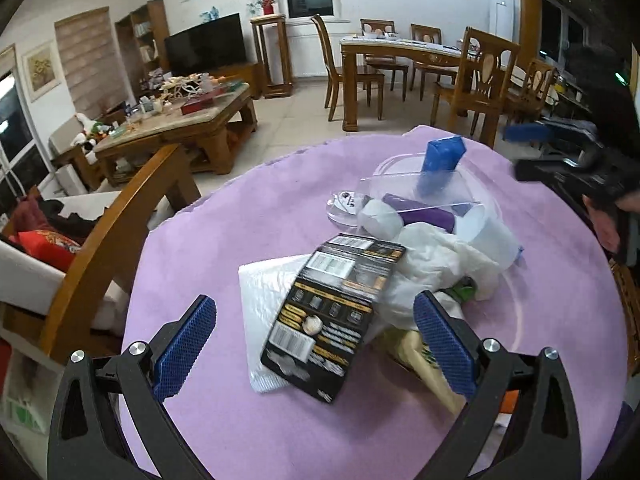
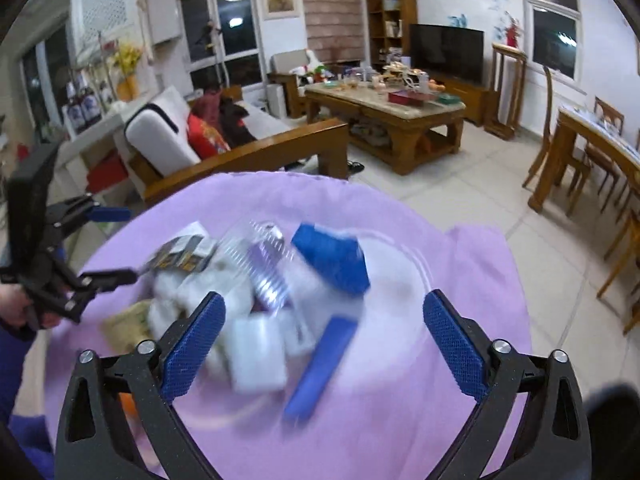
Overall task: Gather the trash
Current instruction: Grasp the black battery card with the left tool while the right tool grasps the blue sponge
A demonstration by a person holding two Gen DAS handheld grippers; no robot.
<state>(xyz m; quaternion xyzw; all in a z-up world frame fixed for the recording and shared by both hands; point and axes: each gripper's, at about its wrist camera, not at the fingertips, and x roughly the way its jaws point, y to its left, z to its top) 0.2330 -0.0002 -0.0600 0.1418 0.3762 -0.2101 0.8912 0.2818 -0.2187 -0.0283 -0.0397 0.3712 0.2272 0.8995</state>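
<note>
A pile of trash lies on a round table with a purple cloth (image 1: pixel 248 216). It holds a black printed card (image 1: pixel 332 312), a white padded sheet (image 1: pixel 264 312), crumpled white plastic (image 1: pixel 436 264), a purple tube (image 1: pixel 424 216), a blue box (image 1: pixel 442 154) in a clear plastic container (image 1: pixel 420 184), and a yellowish wrapper (image 1: pixel 428 364). My left gripper (image 1: pixel 316 340) is open, with the card and wrapper between its jaws. My right gripper (image 2: pixel 324 344) is open above the blurred pile, over a white piece (image 2: pixel 256 356) and a blue strip (image 2: pixel 320 368). The blue box (image 2: pixel 332 260) lies beyond it.
A wooden sofa arm (image 1: pixel 116 232) stands left of the table. A cluttered coffee table (image 1: pixel 180 112) and a TV (image 1: pixel 206 44) are farther back. A dining table (image 1: pixel 404 56) with chairs stands at the back right. The right gripper's body (image 1: pixel 576 160) shows at the table's right edge.
</note>
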